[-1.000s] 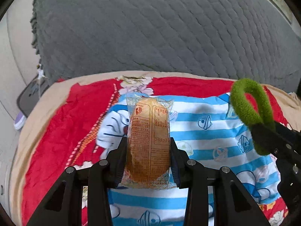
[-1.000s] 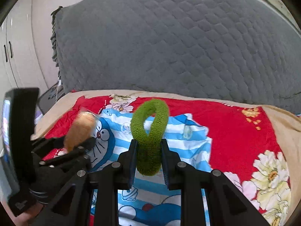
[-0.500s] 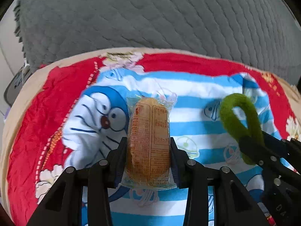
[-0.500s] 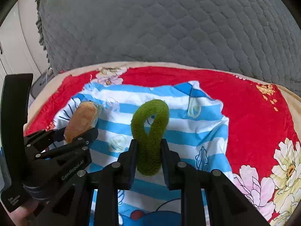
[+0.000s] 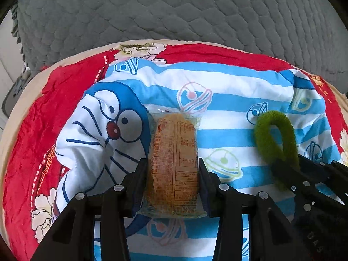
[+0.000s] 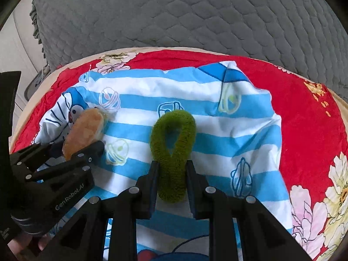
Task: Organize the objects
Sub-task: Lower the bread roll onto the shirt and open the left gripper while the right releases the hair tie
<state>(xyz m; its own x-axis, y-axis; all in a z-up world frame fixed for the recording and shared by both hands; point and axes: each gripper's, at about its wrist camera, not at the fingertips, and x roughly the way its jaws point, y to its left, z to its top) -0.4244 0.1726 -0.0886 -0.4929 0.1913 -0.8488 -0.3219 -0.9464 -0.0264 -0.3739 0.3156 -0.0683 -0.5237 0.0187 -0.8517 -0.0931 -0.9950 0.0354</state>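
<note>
Here the left gripper [image 5: 173, 169] has a wrapped bun [image 5: 174, 163] between its fingers [image 5: 139, 174]; its jaws are opening, yet the pads on both sides still lie against the clear wrapper, so the bun is not free of them. The bun's long axis runs straight along the fingers, pointing away from the camera toward the grey quilt [image 5: 174, 10], with its printed label side facing up and its far end reaching out past the fingertips. The right gripper [image 6: 171, 174] is closed nearly as tight as it goes on a green scrunchie [image 6: 173, 150], pinching the loop's lower part flat. The scrunchie's long axis likewise lies along the fingers, and its open loop stands out beyond the tips, pointing away toward the quilt. Both things sit low over a blue-and-white striped cartoon cloth [image 5: 228, 108]; whether either touches it cannot be told. Seen from the left wrist, the scrunchie is off to the right of the bun, apart from it. The striped cloth lies spread on a red flowered blanket [image 6: 304, 130], whose beige edge shows at the sides. Behind the blanket rises the quilt, filling the top of both views.
</note>
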